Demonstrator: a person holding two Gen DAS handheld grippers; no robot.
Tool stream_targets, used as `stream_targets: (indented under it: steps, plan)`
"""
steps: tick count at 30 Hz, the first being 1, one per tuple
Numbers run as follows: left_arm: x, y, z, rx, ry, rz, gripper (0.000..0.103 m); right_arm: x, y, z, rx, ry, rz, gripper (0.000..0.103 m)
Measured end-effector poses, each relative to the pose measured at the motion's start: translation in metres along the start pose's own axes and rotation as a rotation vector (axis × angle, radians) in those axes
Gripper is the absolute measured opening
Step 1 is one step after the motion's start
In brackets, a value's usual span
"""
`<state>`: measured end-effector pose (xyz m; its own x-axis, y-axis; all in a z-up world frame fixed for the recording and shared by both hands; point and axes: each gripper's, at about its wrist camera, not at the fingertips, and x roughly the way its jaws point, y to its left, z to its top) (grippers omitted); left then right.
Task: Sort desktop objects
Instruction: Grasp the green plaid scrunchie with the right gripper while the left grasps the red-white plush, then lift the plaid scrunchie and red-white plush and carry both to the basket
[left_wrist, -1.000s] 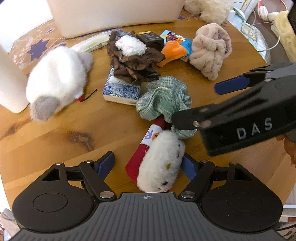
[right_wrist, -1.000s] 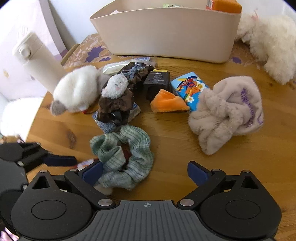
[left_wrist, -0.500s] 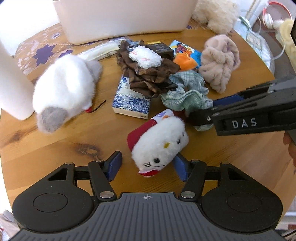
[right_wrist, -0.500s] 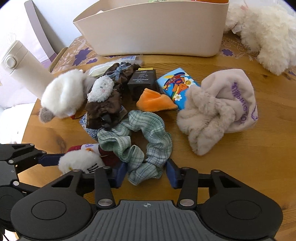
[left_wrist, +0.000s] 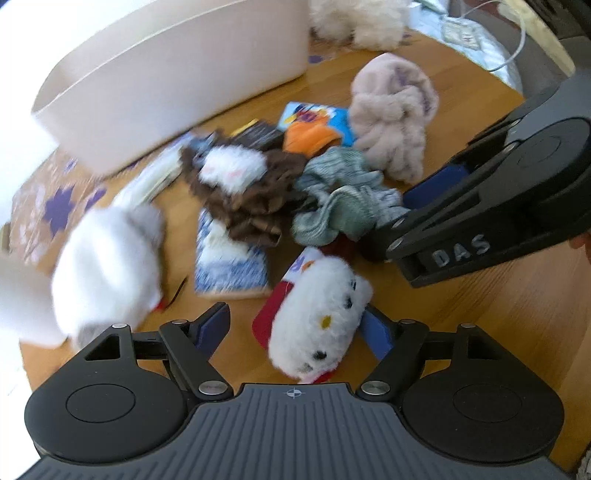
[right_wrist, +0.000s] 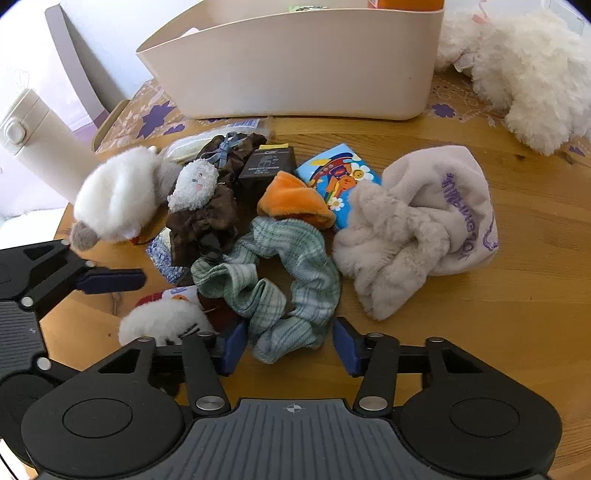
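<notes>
A white cat plush with a red back (left_wrist: 317, 314) lies on the wooden table between the fingers of my left gripper (left_wrist: 295, 328), which stands open around it; the plush touches the right pad. It also shows in the right wrist view (right_wrist: 162, 321). A green plaid scrunchie (right_wrist: 280, 277) lies between the fingers of my right gripper (right_wrist: 290, 347), whose jaws have narrowed around its near end. In the left wrist view the scrunchie (left_wrist: 340, 199) sits against the right gripper's pads.
A cream storage bin (right_wrist: 295, 66) stands at the back. Around the scrunchie lie a brown scrunchie with a small white plush (right_wrist: 207, 206), an orange cloth (right_wrist: 295, 199), a colourful packet (right_wrist: 340, 177), a black box (right_wrist: 267, 166), a beige fluffy headband (right_wrist: 413, 225), a white mouse plush (right_wrist: 118, 195) and a blue patterned packet (left_wrist: 232, 266).
My left gripper has swung right and tilted, the cat plush staying between its fingers. My right gripper closed in from wide open around the green scrunchie, then held there.
</notes>
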<state>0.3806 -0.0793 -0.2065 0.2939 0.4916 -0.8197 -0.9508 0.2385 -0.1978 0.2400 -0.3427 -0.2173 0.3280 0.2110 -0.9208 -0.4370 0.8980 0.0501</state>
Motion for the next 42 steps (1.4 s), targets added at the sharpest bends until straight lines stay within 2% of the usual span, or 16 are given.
stream_targets:
  steps: [2, 6, 7, 9, 10, 11, 12, 14, 16, 18, 21, 27, 31, 42]
  plan:
    - [0.003, -0.002, 0.003, -0.001, -0.01, -0.023, 0.077, 0.001, -0.002, -0.001, 0.005, 0.006, 0.012, 0.048]
    - [0.005, -0.004, 0.009, -0.015, -0.022, -0.04, 0.077, -0.001, -0.005, -0.002, -0.001, 0.008, 0.023, 0.051]
    - [0.005, -0.005, 0.01, -0.008, -0.025, -0.037, 0.077, -0.001, -0.006, -0.001, -0.101, 0.024, 0.067, 0.053]
    - [0.005, -0.007, 0.012, -0.002, -0.029, -0.03, 0.077, -0.003, -0.007, 0.0, -0.111, 0.012, 0.069, 0.055]
    - [0.006, -0.007, 0.012, 0.001, -0.031, -0.034, 0.075, -0.004, -0.007, 0.0, -0.116, 0.006, 0.068, 0.055]
    - [0.007, -0.005, 0.012, -0.003, -0.032, -0.044, 0.061, -0.005, -0.008, 0.001, -0.118, 0.001, 0.068, 0.055]
    - [0.009, -0.003, 0.011, -0.015, -0.022, -0.064, 0.054, -0.006, -0.009, 0.002, -0.121, -0.002, 0.069, 0.054]
    - [0.011, 0.002, 0.011, -0.041, -0.015, -0.077, 0.052, -0.006, -0.01, 0.004, -0.121, -0.003, 0.07, 0.05]
    - [0.01, 0.004, 0.011, -0.056, -0.017, -0.078, 0.05, -0.005, -0.011, 0.006, -0.12, 0.006, 0.071, 0.039]
    - [0.009, 0.004, 0.01, -0.051, -0.018, -0.077, 0.046, -0.003, -0.012, 0.006, -0.116, 0.01, 0.071, 0.024]
    - [0.007, 0.005, 0.007, -0.07, -0.031, -0.07, 0.044, -0.003, -0.014, 0.005, -0.11, 0.011, 0.076, 0.017]
    - [0.0, 0.014, -0.007, -0.109, -0.03, -0.062, 0.04, -0.007, -0.022, 0.001, -0.117, 0.012, 0.065, 0.012]
    - [-0.008, 0.032, -0.023, -0.188, -0.038, -0.063, 0.037, -0.015, -0.029, -0.003, -0.093, 0.014, 0.104, 0.01]
    - [-0.048, 0.066, -0.044, -0.275, -0.142, -0.093, 0.037, -0.056, -0.019, -0.004, -0.211, -0.071, 0.135, 0.009]
